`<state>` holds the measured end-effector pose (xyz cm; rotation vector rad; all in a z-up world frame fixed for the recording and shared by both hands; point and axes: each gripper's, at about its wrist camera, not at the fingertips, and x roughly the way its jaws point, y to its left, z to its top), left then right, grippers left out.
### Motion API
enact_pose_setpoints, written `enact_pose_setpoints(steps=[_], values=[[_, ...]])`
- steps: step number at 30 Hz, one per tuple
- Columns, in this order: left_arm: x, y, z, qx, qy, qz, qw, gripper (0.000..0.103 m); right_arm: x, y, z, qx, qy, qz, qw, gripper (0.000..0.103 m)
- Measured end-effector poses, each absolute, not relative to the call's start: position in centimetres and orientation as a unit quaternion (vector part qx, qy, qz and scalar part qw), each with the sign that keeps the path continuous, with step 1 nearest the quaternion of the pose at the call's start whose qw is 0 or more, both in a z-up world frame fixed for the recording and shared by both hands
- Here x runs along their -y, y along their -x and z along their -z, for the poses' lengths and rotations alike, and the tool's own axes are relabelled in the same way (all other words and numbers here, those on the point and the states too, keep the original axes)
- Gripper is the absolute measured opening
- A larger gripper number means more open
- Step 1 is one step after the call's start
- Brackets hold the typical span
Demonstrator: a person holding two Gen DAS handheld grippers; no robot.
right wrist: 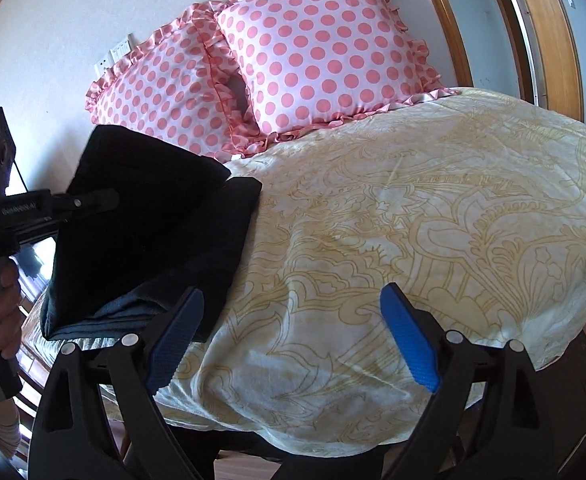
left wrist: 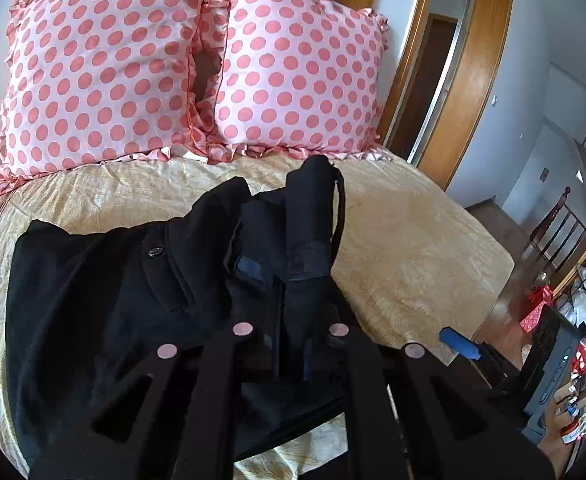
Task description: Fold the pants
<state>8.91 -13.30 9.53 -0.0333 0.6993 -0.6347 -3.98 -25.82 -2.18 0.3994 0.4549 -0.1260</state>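
Pants [left wrist: 133, 300] bunched in the left tool's [left wrist: 293, 272] clamp, right tool [right wrist: 293, 340] gaping over the bed [right wrist: 413, 220]; slack fabric could slip, spoiling the fold.

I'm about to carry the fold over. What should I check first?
1. Left gripper clamps the black pants: ok, cloth bunched between its fingers.
2. Right gripper free: ok, open, holding nothing above the yellow bedspread.
3. Landing area beside the pants bare: ok.
4. Polka-dot pillows apart from the pants: ok.
5. Layers aligned within the fold: cannot tell.
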Motion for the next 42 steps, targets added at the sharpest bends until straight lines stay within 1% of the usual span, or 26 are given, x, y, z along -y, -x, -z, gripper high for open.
enact_pose_setpoints(steps=[2, 7, 10, 14, 16, 17, 18, 19, 20, 21, 22, 23, 24, 25, 26, 27, 30, 33, 36, 37, 40, 42], values=[[13.4, -8.1, -9.7, -0.328, 0.011, 0.308, 0.893, 0.006, 25.9, 4.0, 2.3, -0.223, -0.199, 0.065, 0.952, 0.092], [15.5, -6.6, -7.1, -0.338, -0.021, 0.313, 0.887, 0.007, 25.8, 3.7, 2.2, -0.221, -0.199, 0.071, 0.952, 0.092], [16.6, -5.7, -6.2, -0.323, -0.032, 0.305, 0.895, 0.008, 25.9, 3.7, 2.0, -0.219, -0.192, 0.083, 0.953, 0.092], [18.0, -5.5, -4.0, -0.338, -0.07, 0.291, 0.892, 0.01, 26.5, 4.1, 1.6, -0.213, -0.192, 0.102, 0.953, 0.092], [18.2, -4.7, -3.5, -0.318, -0.092, 0.285, 0.9, 0.011, 26.8, 4.5, 1.2, -0.208, -0.185, 0.115, 0.954, 0.092], [18.2, -4.3, -3.4, -0.307, -0.1, 0.283, 0.903, 0.013, 26.9, 4.7, 0.9, -0.206, -0.181, 0.121, 0.954, 0.092], [18.1, -4.0, -3.4, -0.303, -0.102, 0.288, 0.903, 0.022, 27.0, 4.8, 0.6, -0.203, -0.177, 0.125, 0.955, 0.092], [17.9, -3.6, -3.4, -0.3, -0.099, 0.302, 0.899, 0.028, 27.1, 4.9, 0.3, -0.2, -0.176, 0.128, 0.955, 0.092], [17.6, -3.2, -3.5, -0.301, -0.091, 0.322, 0.893, 0.042, 27.3, 4.9, -0.3, -0.193, -0.174, 0.13, 0.957, 0.092], [17.1, -2.6, -3.7, -0.303, -0.082, 0.343, 0.886, 0.059, 27.4, 5.0, -1.0, -0.185, -0.172, 0.129, 0.959, 0.092], [16.8, -2.1, -4.0, -0.303, -0.076, 0.355, 0.881, 0.067, 27.4, 4.9, -1.7, -0.177, -0.169, 0.124, 0.962, 0.092], [16.3, -1.5, -4.3, -0.301, -0.072, 0.361, 0.88, 0.079, 27.4, 4.6, -2.2, -0.172, -0.167, 0.118, 0.964, 0.092], [15.7, -0.8, -4.7, -0.297, -0.068, 0.365, 0.88, 0.086, 27.3, 3.9, -3.2, -0.168, -0.163, 0.101, 0.967, 0.092], [14.9, -0.2, -5.1, -0.289, -0.064, 0.37, 0.881, 0.089, 26.9, 3.2, -4.0, -0.169, -0.156, 0.083, 0.97, 0.092], [14.0, 0.3, -5.5, -0.281, -0.062, 0.366, 0.885, 0.095, 26.6, 2.5, -4.5, -0.171, -0.15, 0.069, 0.971, 0.091], [13.0, 0.6, -5.8, -0.273, -0.062, 0.352, 0.893, 0.098, 25.8, 1.1, -5.3, -0.176, -0.137, 0.044, 0.974, 0.09], [9.7, 0.5, -6.6, -0.251, -0.072, 0.266, 0.928, 0.101, 23.6, -2.8, -6.8, -0.196, -0.103, -0.005, 0.975, 0.084], [6.7, -1.0, -6.6, -0.241, -0.08, 0.167, 0.953, 0.101, 22.1, -8.6, -7.3, -0.24, -0.079, -0.038, 0.967, 0.071], [4.3, -3.0, -5.9, -0.264, -0.068, 0.116, 0.955, 0.101, 21.9, -12.9, -6.4, -0.291, -0.096, -0.054, 0.95, 0.068], [3.9, -3.4, -5.6, -0.271, -0.062, 0.11, 0.954, 0.101, 21.9, -14.5, -6.0, -0.309, -0.099, -0.054, 0.944, 0.065], [3.1, -4.2, -5.0, -0.282, -0.056, 0.097, 0.953, 0.101, 22.0, -17.4, -4.5, -0.357, -0.093, -0.044, 0.928, 0.06], [2.6, -4.1, -4.6, -0.285, -0.059, 0.092, 0.952, 0.101, 21.9, -18.6, -3.5, -0.384, -0.086, -0.04, 0.918, 0.06]])
